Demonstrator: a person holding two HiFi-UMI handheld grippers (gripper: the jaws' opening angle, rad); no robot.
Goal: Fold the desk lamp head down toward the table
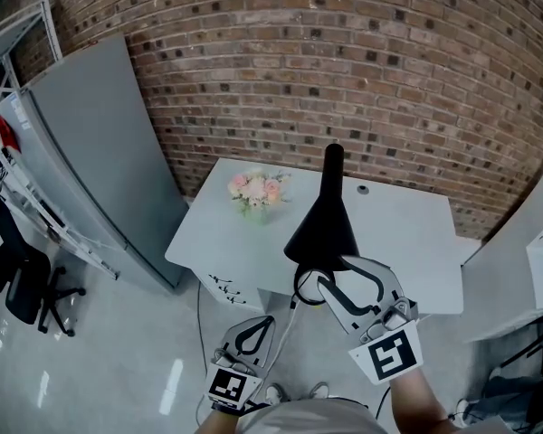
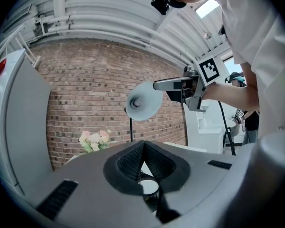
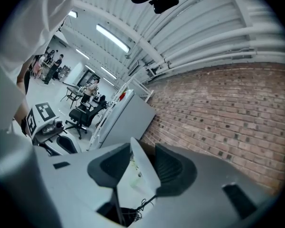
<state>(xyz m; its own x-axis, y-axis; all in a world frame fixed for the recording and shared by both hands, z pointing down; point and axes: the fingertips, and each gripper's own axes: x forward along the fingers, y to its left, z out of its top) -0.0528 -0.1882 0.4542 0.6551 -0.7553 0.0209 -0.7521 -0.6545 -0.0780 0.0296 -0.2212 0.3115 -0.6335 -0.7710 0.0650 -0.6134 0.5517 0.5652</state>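
Observation:
The black desk lamp stands on the white table point(image 1: 407, 233), its cone shade point(image 1: 321, 229) flaring toward me. My right gripper point(image 1: 324, 274) is at the shade's near rim. In the right gripper view its jaws stand wide, with the shade's thin pale rim point(image 3: 142, 167) between the pads and a gap on each side. From the left gripper view the shade's pale inside point(image 2: 143, 101) shows, with the right gripper point(image 2: 160, 84) at its edge and the thin pole point(image 2: 131, 127) below. My left gripper point(image 1: 264, 319) hangs low in front of the table, shut on nothing.
A small bouquet of pink flowers point(image 1: 256, 191) sits on the table's left part. A brick wall point(image 1: 389, 80) runs behind. A tall grey panel point(image 1: 100, 152) leans at the left, and a black office chair point(image 1: 27, 287) stands further left. A cable point(image 1: 294, 310) dangles off the table's front.

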